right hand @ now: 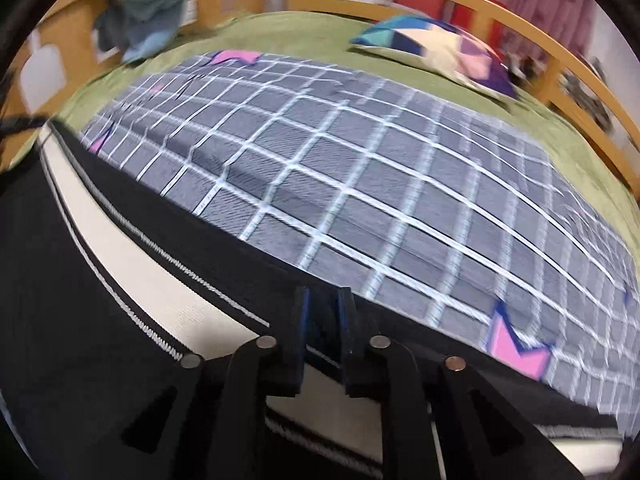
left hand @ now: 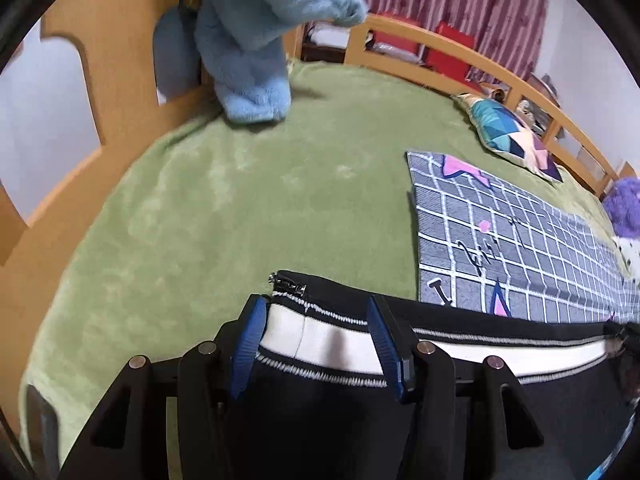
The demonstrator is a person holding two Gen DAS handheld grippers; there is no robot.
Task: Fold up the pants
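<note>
My left hand-held gripper [left hand: 316, 344] is spread, straddling the black track pants [left hand: 320, 412] on the green bed [left hand: 208, 208]; right hand-held gripper [right hand: 324, 344] pinches their edge. Risk I see: one-sided hold drags the fold askew.

Bedroom: wooden-railed bed [left hand: 452, 46], pillow [left hand: 508, 136].

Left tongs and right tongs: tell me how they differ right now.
The left tongs stand apart, pads clear of the black pants, while the right tongs are pinched shut on the pants' edge. The left sit near the zipper end; the right sit beside the grey checked blanket. Both are black with blue pads.
</note>
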